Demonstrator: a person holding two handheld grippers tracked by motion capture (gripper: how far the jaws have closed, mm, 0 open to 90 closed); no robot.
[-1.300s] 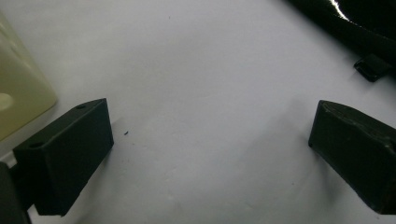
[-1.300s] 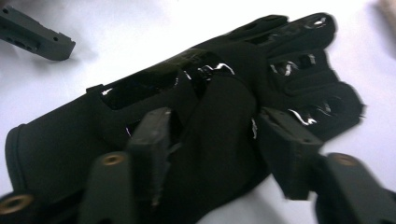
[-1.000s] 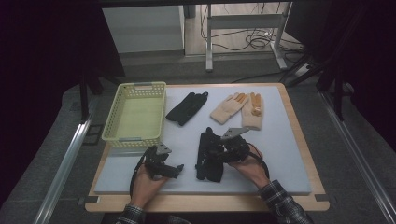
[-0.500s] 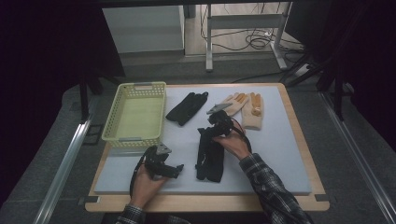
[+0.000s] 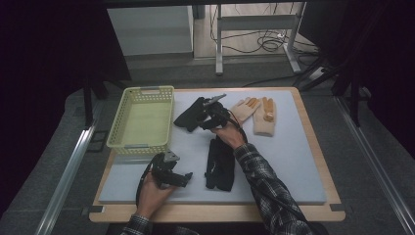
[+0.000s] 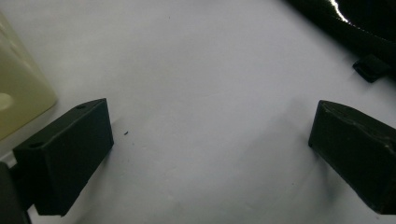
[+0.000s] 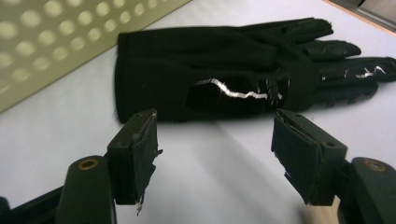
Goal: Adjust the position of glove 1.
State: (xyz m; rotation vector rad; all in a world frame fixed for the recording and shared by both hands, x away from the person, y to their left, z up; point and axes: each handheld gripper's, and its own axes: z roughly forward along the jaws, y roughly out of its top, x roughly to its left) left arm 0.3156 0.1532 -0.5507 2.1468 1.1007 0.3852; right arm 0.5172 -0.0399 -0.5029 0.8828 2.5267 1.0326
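Right gripper (image 5: 208,113) moved to far black glove (image 7: 233,70), jaws opening, empty; two black, two tan gloves.

a yellow-green basket (image 5: 142,122) is sitting far left; a tan glove pair (image 5: 258,115) is lying far right on the grey mat (image 5: 293,161).

Right gripper (image 5: 203,119) over far black glove (image 5: 188,113).
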